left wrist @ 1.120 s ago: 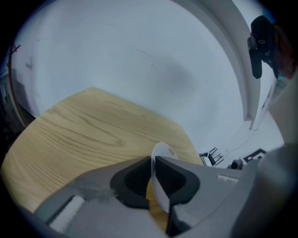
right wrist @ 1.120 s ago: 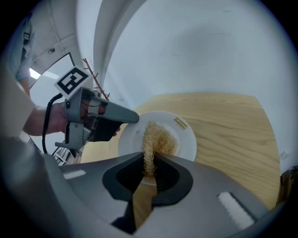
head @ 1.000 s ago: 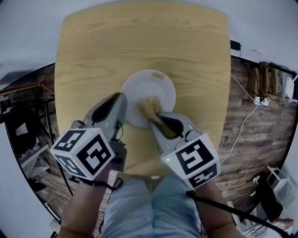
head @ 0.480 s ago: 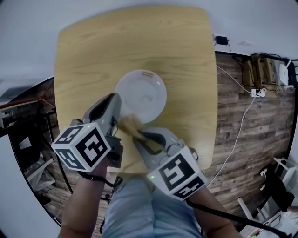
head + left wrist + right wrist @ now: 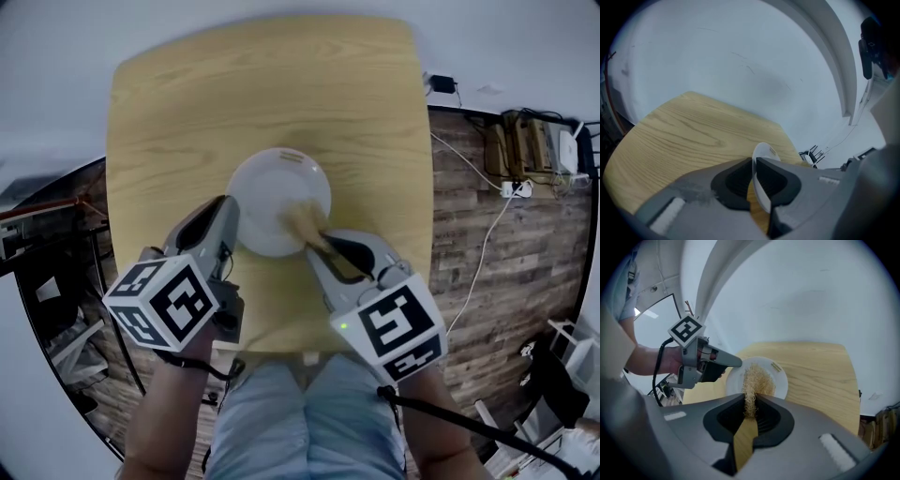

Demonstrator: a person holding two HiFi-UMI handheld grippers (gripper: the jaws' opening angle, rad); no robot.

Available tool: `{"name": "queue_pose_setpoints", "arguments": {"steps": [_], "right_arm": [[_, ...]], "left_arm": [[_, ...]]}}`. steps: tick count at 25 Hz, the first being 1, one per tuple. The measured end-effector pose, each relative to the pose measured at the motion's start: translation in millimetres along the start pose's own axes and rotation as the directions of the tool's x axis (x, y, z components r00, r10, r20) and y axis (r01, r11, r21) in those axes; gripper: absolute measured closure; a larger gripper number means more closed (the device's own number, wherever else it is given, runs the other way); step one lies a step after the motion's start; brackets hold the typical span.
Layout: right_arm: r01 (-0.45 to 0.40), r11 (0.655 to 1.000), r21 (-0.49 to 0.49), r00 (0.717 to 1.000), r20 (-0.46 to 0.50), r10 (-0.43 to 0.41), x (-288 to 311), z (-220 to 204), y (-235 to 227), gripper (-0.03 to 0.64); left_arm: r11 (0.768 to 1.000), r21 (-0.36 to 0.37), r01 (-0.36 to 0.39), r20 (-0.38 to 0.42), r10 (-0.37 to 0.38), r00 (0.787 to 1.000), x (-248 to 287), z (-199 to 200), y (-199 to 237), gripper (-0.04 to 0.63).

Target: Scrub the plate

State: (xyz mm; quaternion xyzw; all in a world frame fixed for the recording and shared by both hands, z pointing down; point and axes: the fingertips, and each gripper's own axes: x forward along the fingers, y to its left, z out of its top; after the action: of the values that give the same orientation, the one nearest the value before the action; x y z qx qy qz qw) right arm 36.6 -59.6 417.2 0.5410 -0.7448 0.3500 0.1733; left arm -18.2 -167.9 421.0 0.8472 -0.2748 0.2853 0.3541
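Head view: the white plate (image 5: 272, 187) sat near the middle of the worktop (image 5: 178, 103). The left hand-held gripper (image 5: 232, 220) was at its near-left rim, apparently to steady it.

Left gripper view: the jaws were pinched on that rim.

Right gripper view: the right hand-held gripper (image 5: 751, 408) clamped a fibrous scrubber (image 5: 754, 376), whose tuft lay against the plate's face, placed for scrubbing.

- This looks like a lab or test room rather than a kitchen: a bare light wood-grain desk (image 5: 187, 112) stands alone before a plain white wall (image 5: 717, 56).
- At the right of the head view, a white cable (image 5: 484, 255) trails over the dark wooden plank floor (image 5: 469, 169) from a white power strip (image 5: 514, 190).
- Black metal framework (image 5: 47, 230) crowds the left edge.
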Motion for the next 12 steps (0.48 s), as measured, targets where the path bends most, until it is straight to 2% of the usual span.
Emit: {"name": "queue_pose_setpoints", "arguments": {"steps": [12], "right_arm": [[0.094, 0.994, -0.052, 0.992, -0.079, -0.098, 16.9, 6.6, -60.2, 0.572]], "left_arm": [[0.998, -0.057, -0.008, -0.019, 0.006, 1.000, 5.1, -1.1, 4.7, 0.543]]}}
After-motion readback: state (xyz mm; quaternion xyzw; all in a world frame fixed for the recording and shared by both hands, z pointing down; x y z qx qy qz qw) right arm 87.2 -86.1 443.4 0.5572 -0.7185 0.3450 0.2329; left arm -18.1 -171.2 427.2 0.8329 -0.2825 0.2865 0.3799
